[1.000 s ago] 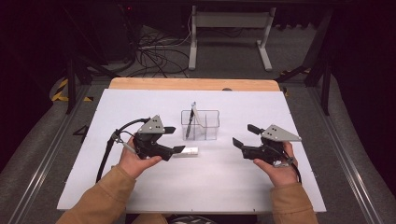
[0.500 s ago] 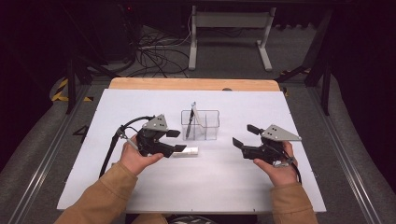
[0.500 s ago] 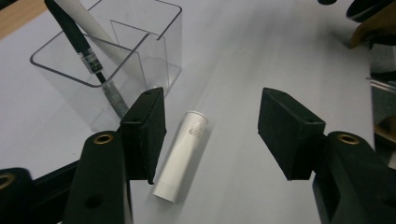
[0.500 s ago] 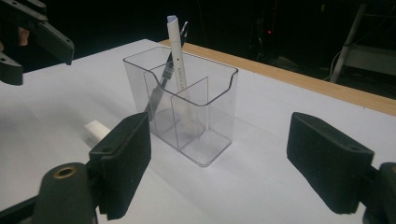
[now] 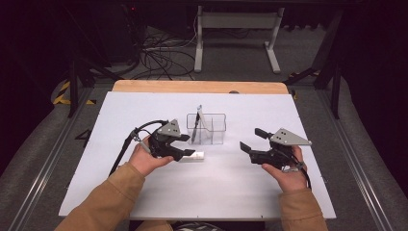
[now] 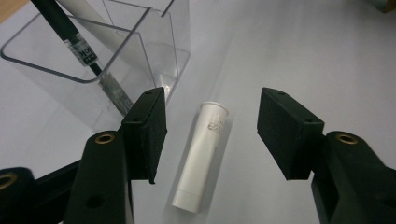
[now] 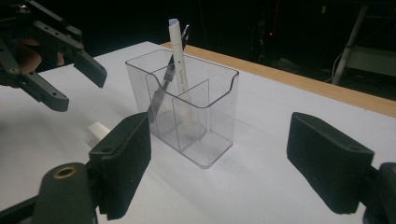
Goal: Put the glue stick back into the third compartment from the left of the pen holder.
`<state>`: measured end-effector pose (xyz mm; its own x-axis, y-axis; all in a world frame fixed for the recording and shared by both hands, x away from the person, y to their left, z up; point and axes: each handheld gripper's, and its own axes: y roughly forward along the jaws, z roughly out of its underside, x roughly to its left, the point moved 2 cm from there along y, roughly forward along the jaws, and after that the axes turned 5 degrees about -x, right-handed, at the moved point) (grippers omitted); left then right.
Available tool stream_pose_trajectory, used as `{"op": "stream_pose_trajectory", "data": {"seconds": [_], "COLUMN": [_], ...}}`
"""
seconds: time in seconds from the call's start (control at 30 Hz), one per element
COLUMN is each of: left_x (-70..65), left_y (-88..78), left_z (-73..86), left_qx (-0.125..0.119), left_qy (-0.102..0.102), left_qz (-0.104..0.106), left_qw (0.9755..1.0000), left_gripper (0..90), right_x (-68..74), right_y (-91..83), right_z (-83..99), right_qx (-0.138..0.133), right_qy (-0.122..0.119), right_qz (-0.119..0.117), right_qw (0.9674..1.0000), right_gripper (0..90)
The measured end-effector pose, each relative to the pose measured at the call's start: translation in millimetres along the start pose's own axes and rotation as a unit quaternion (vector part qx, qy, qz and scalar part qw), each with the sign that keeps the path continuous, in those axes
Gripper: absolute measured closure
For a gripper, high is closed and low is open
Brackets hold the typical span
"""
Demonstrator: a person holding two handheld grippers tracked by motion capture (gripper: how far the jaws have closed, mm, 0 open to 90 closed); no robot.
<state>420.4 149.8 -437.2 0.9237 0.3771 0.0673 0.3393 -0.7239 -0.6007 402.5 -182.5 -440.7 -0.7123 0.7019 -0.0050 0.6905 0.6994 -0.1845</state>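
Note:
A white capped marker [image 6: 201, 158] lies flat on the white table [image 5: 144, 110], just in front of a clear divided holder [image 5: 207, 129]. My left gripper [image 6: 217, 133] hangs low over the marker with one jaw on each side. Its jaws have just been closing, and the pads stand apart from the marker with a gap on both sides. In the high view the left gripper [image 5: 189, 146] sits at the holder's left front corner. My right gripper [image 5: 250, 139] is open and holds nothing, to the right of the holder [image 7: 187, 112]. A white pen [image 7: 180, 79] and a black pen [image 7: 161, 93] stand in the holder.
The table's wooden far edge [image 5: 197, 86] runs behind the holder. Beyond it are a metal stand [image 5: 235, 29] and cables on the floor [image 5: 159, 53]. The left gripper's cable [image 5: 127, 144] trails over the table to the left. The left gripper [image 7: 56, 60] appears top left in the right gripper view.
My left gripper has moved a little to the right and down over the white marker, and its jaws have come closer together. The right gripper has stayed where it was.

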Motion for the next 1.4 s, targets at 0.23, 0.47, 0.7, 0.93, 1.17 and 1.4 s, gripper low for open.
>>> {"op": "stream_pose_trajectory", "data": {"seconds": [0.23, 0.47, 0.7, 0.93, 1.17, 1.4], "left_x": [0.5, 2.3, 4.0, 4.0, 3.5, 4.2], "left_y": [14.2, 29.4, 43.4, 56.5, 64.8, 71.6], "left_z": [-4.3, -3.9, -2.2, -0.1, -0.7, 2.3], "left_qx": [0.026, 0.054, 0.083, 0.101, 0.117, 0.139], "left_qy": [0.020, 0.025, 0.035, 0.040, 0.050, 0.054], "left_qz": [0.014, 0.017, 0.026, 0.027, 0.029, 0.030], "left_qw": [0.9994, 0.9981, 0.9955, 0.9937, 0.9915, 0.9883], "left_gripper": [42.2, 42.3, 43.1, 44.2, 46.1, 49.3], "right_x": [-0.2, -0.5, -0.6, -1.8, -1.7, -0.4], "right_y": [0.0, 0.2, 0.0, -1.2, -0.7, 0.6], "right_z": [-0.1, 0.2, 0.2, -0.2, 0.4, 1.0], "right_qx": [0.000, 0.001, 0.002, 0.000, 0.002, 0.005], "right_qy": [0.000, -0.003, -0.003, -0.001, -0.002, -0.001], "right_qz": [-0.001, -0.004, -0.004, -0.002, -0.003, -0.005], "right_qw": [1.0000, 1.0000, 1.0000, 1.0000, 1.0000, 1.0000], "right_gripper": [22.1, 22.0, 22.0, 22.1, 22.0, 22.0]}}
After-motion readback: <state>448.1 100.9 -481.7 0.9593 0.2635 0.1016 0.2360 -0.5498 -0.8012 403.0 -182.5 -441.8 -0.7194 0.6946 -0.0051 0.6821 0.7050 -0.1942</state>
